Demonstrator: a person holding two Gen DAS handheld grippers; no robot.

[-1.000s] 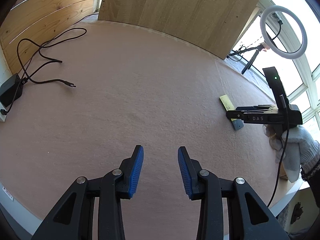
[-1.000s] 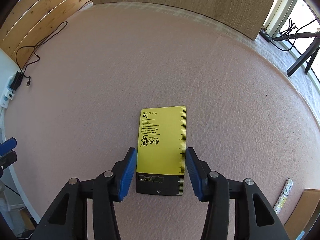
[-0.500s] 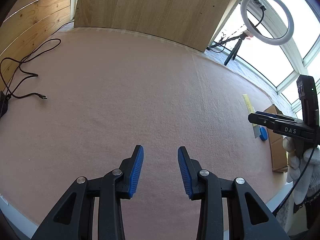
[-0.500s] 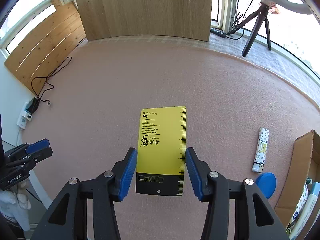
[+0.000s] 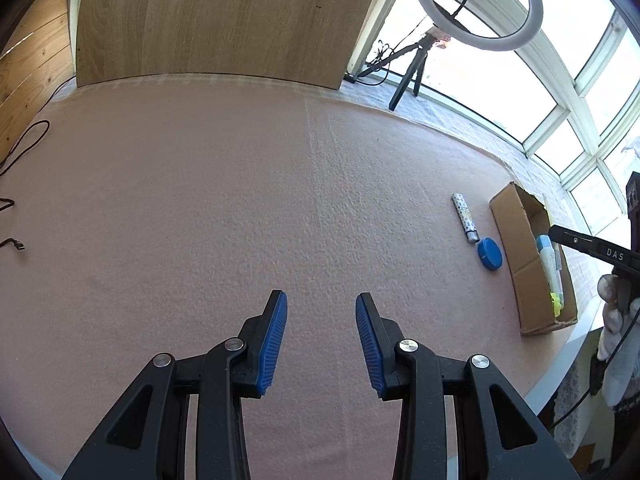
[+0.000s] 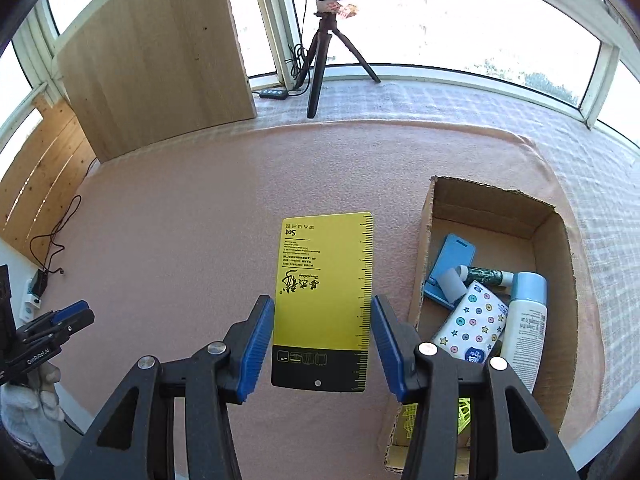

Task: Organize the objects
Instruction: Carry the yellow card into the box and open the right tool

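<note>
My right gripper (image 6: 322, 334) is shut on a flat yellow and black ruler card (image 6: 324, 280) and holds it above the pink cloth, just left of an open cardboard box (image 6: 556, 232). The box holds a blue phone stand (image 6: 450, 266), a patterned tissue pack (image 6: 474, 322), a white and blue bottle (image 6: 524, 320) and a green tube (image 6: 486, 274). My left gripper (image 5: 320, 336) is open and empty above the cloth. In its view a patterned tube (image 5: 464, 218) and a blue round lid (image 5: 491, 253) lie beside the box (image 5: 516, 236).
A ring light on a tripod (image 6: 324, 44) stands at the back by the windows. A wooden board (image 6: 156, 56) leans at the back left. Black cables (image 5: 16, 160) and a power strip (image 6: 34, 290) lie at the left. The table edge runs near the box.
Both grippers have swung to the right. The right gripper carried the yellow card from the cloth's middle to beside the cardboard box, which has come into view.
</note>
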